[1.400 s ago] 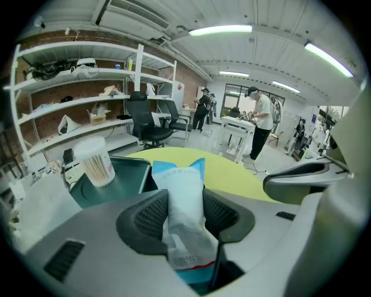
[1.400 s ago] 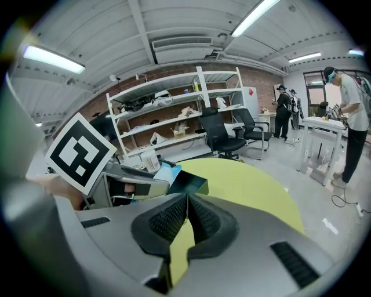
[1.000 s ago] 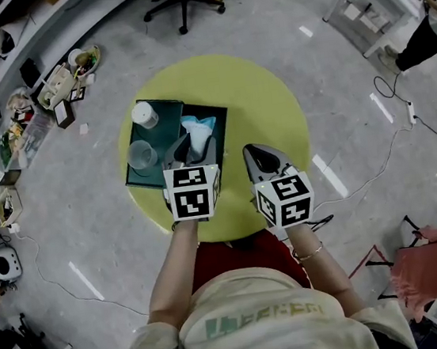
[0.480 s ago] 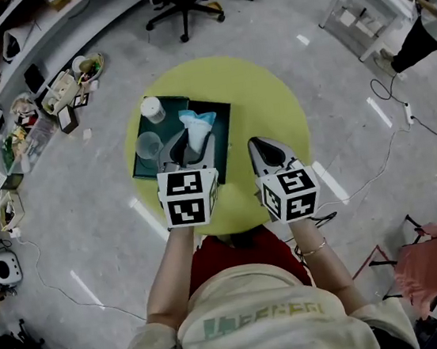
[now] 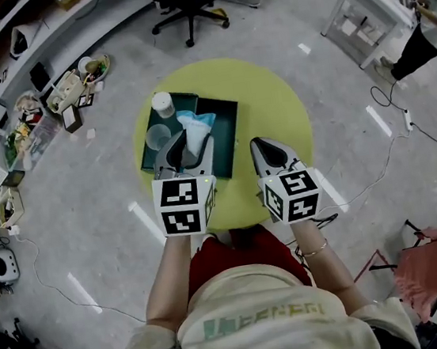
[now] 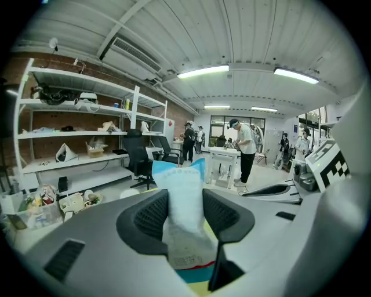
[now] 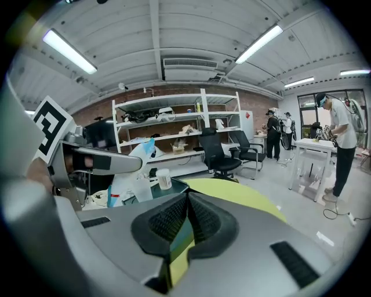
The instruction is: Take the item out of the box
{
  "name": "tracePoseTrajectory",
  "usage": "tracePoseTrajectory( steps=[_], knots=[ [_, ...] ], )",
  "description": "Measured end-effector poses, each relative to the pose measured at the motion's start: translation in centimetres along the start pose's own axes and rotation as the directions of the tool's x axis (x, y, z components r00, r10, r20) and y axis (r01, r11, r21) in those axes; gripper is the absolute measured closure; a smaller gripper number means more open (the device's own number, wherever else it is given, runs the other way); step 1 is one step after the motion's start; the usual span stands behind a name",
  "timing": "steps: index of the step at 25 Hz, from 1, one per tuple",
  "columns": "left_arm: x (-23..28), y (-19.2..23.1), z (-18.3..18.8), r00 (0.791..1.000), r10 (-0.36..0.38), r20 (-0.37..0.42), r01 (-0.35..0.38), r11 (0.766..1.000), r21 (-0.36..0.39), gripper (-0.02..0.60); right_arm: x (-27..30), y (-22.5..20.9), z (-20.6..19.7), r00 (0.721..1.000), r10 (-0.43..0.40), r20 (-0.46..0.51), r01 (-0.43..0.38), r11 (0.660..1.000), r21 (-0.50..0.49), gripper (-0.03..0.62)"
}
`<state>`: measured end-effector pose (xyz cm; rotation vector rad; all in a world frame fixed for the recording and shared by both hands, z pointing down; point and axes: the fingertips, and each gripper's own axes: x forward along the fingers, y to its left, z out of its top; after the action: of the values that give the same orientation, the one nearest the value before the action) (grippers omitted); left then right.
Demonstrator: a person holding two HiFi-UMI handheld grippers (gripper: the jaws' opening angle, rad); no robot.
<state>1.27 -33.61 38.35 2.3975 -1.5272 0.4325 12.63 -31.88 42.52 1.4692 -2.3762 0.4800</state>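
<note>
— What do the left tongs (image 6: 185, 216) have?
— They are clamped on a white pouch (image 6: 184, 191) with a light blue top. The ribbed pads (image 6: 152, 216) press its two sides, and it stands upright between them.
— Where is it with respect to the box (image 5: 228, 138)?
— Over the middle of the dark teal box, its blue end towards the box's far side. I cannot tell whether its bottom rests on the box floor.
— Any writing on it?
— Fine grey print low on its face, too blurred to read, with a red stripe and a teal band under it.
— What else is in the box?
— A white lidded cup (image 5: 162, 104) in the far left corner, and a clear cup (image 5: 157, 135) just nearer than it, left of the pouch.
— And the right tongs (image 7: 184, 225)?
— Their pads are closed on each other. They hang right of the box, over the round yellow-green bench (image 5: 272, 99) that carries it.
— Labels on the tools?
— Each bears a cube (image 5: 184, 204) with black-and-white square markers. The green lettering on the person's shirt (image 5: 258, 320) is not legible
</note>
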Motion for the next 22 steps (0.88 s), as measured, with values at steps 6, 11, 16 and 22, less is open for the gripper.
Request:
tracePoseTrajectory(
  steps=[6, 11, 16, 22],
  knots=[
    [-3.3, 0.7, 0.8, 0.999, -0.002, 0.044, 0.002, 1.0, 0.0, 0.38, -1.4, 1.8, 0.6, 1.0, -0.006, 0.029, 0.006, 1.0, -0.014, 0.557],
    [-6.2, 1.6, 1.5, 0.997, 0.009, 0.078, -0.009, 1.0, -0.004, 0.38, -2.5, 3.5, 1.9, 0.998, -0.012, 0.061, 0.013, 1.0, -0.023, 0.557],
    [-9.7, 3.0, 1.3, 0.994, 0.031, 0.107, -0.029, 0.999, -0.017, 0.38, -3.7, 5.7, 2.6, 0.995, -0.018, 0.098, 0.022, 0.999, -0.031, 0.557],
    [-13.0, 4.3, 0.7, 0.992, 0.042, 0.117, -0.039, 0.999, -0.024, 0.38, -5.0, 8.1, 2.9, 0.993, -0.027, 0.119, 0.031, 0.999, -0.032, 0.557]
  ],
)
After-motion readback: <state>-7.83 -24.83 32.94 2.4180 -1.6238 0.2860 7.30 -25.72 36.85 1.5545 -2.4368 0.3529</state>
